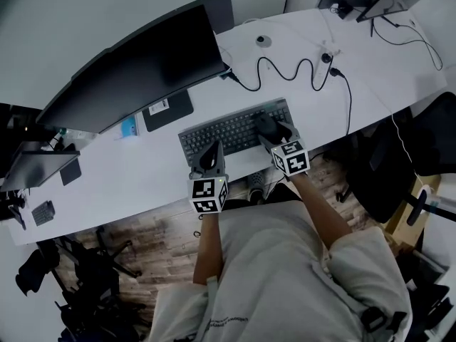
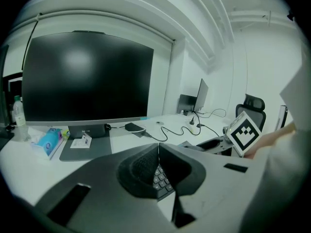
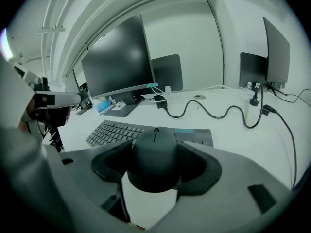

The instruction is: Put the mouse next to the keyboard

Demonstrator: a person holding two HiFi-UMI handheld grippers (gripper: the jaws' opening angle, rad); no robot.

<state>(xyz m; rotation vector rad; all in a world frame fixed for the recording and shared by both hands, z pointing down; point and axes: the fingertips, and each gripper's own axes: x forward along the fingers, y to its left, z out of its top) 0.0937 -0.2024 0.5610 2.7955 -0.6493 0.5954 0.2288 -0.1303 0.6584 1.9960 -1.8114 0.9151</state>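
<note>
A dark mouse (image 3: 155, 157) sits between the jaws of my right gripper (image 3: 156, 166), whose pads press on its sides. In the head view the mouse (image 1: 266, 124) and right gripper (image 1: 273, 134) are at the right end of the grey keyboard (image 1: 226, 131). I cannot tell whether the mouse touches the keys. The keyboard (image 3: 114, 131) stretches away to the left beyond the mouse. My left gripper (image 1: 211, 155) hangs at the keyboard's front left edge. Its jaws (image 2: 158, 154) are shut with nothing held, and a few keys (image 2: 160, 178) show just below them.
A large dark monitor (image 1: 142, 70) stands behind the keyboard on its flat base (image 1: 167, 110). A black cable (image 1: 285, 73) snakes over the white desk (image 1: 128, 169) behind the keyboard. A blue packet (image 1: 128, 127) lies left of the base. An office chair (image 1: 427, 141) stands at the right.
</note>
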